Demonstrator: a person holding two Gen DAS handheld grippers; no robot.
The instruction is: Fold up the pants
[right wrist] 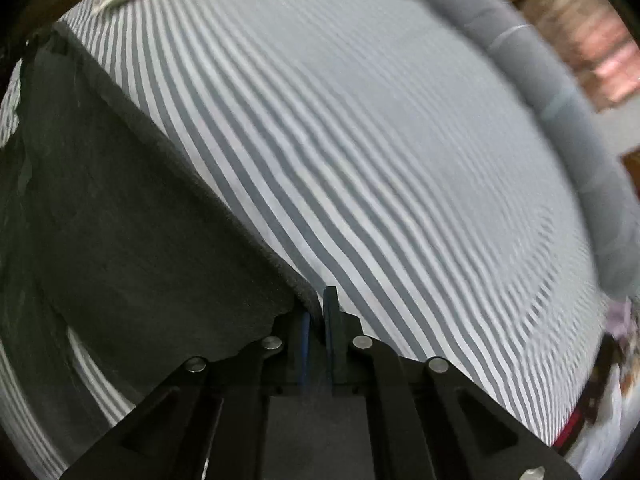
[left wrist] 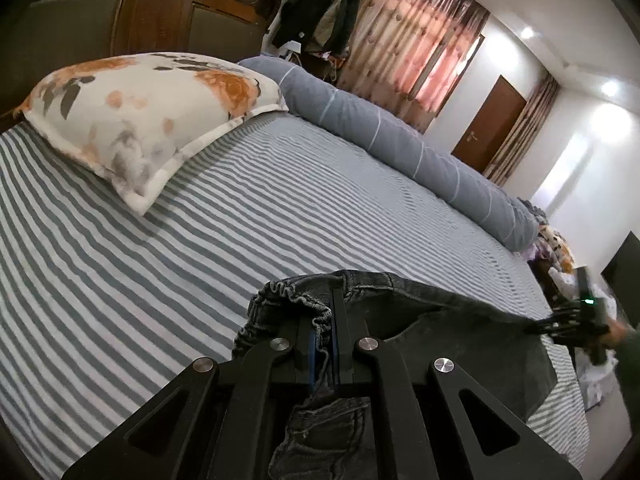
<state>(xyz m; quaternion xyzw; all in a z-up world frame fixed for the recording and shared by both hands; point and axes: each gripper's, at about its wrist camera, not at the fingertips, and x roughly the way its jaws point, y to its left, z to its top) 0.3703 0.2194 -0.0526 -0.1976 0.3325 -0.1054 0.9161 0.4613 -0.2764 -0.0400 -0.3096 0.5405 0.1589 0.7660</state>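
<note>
Two tongs clamped | left tongs [left wrist: 323,320]: pants [left wrist: 420,312] waistband | right tongs [right wrist: 316,312]: pants edge | striped bed [left wrist: 240,220]

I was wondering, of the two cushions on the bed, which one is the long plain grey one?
The bolster along the bed's far edge: long, grey, with thin white lines. The pillow by the headboard is rectangular with orange flowers.

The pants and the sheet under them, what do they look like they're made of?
Pants: probably dark grey washed denim, matte, judging by the faded seams, stitched pocket and gathered elastic waistband. Sheet: looks like thin woven cotton or a blend, matte, with grey and white stripes and fine ripples; the exact fibre can't be told.
</note>
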